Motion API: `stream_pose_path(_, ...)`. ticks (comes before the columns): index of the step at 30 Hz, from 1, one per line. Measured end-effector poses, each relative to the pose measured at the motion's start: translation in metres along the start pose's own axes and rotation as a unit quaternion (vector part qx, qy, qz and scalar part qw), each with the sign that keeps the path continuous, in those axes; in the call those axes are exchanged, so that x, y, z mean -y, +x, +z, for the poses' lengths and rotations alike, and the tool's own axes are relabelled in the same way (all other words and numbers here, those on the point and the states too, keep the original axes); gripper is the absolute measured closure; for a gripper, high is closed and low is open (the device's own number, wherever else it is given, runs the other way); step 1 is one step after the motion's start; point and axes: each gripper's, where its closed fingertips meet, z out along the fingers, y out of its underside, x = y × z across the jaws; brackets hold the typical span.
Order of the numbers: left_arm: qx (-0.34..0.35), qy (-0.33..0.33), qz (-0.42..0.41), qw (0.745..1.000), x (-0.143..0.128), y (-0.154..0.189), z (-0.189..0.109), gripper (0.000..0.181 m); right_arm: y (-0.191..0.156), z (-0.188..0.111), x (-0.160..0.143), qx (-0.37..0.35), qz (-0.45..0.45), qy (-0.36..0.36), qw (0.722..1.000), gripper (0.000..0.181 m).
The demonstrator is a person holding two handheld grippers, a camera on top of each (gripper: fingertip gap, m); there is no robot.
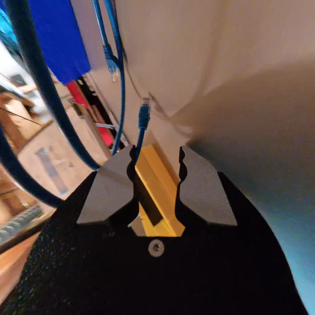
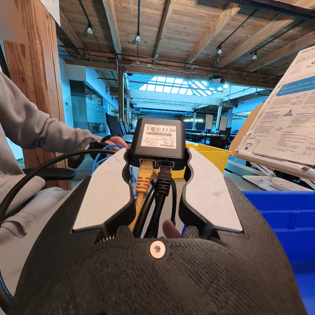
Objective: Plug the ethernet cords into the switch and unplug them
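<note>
Two grippers are dividing the work: one is steadying the device, the other is handling a loose cord. The right gripper [image 2: 157,157] is clamping the black switch [image 2: 158,136] by its side walls, jaws closed against the casing, label side up and port face turned back toward the camera; held this way, the sockets are staying exposed and braced against any push or pull. A yellow ethernet cord [image 2: 144,175] is sitting in the port at 7 o'clock of the casing, and a black ethernet cord [image 2: 164,180] is sitting in the port just beside it, at 5 o'clock. Both cords are trailing down between the jaws. A yellow bin [image 2: 211,158] is standing behind the switch at 3 o'clock, a blue bin [image 2: 279,221] is lying at 4 o'clock, and a stand of printed sheets [image 2: 281,127] is rising at 2 o'clock. At 9 o'clock a person's grey sleeve [image 2: 42,129] is reaching out over loops of blue cable [image 2: 100,158].

In the left wrist view, which is motion-blurred, the left gripper [image 1: 156,150] is showing its jaws moderately parted. A blue ethernet cord [image 1: 141,134] is running beside the inner edge of the 9 o'clock jaw, plug [image 1: 144,114] pointing toward 12 o'clock; a true grip cannot be confirmed. A second blue plug [image 1: 110,61] is hanging at 11 o'clock above the pale bench [image 1: 221,68].
</note>
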Motion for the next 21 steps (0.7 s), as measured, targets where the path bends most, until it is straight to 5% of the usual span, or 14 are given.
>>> stream_pose_path(3,-0.123,-0.031,-0.129,0.984,-0.034,0.027,-0.013,0.131,0.000,0.001,0.000,0.001,0.002,0.001,1.000,0.119)
stream_pose_path(6,-0.247,-0.018,-0.250,0.936,-0.048,0.051,-0.034,0.135,-0.001,0.003,-0.001,0.002,0.000,-0.001,1.000,0.119)
stream_pose_path(10,-0.319,0.110,-0.384,0.859,-0.023,0.040,-0.056,0.158,-0.001,0.003,-0.001,0.003,0.000,-0.003,1.000,0.119)
stream_pose_path(12,-0.353,0.138,-0.409,0.830,-0.010,0.040,-0.062,0.130,-0.001,0.003,-0.002,0.003,0.000,-0.005,1.000,0.119)
stream_pose_path(15,-0.458,0.140,-0.397,0.783,0.013,0.061,-0.084,0.139,-0.002,0.003,-0.002,0.004,-0.001,-0.007,1.000,0.120)
stream_pose_path(19,-0.568,0.139,-0.422,0.692,0.036,0.073,-0.119,0.143,-0.002,0.003,-0.002,0.005,0.001,-0.006,1.000,0.120)
stream_pose_path(21,-0.627,0.189,-0.465,0.596,0.046,0.058,-0.148,0.146,-0.002,0.003,-0.002,0.003,0.001,-0.006,1.000,0.120)
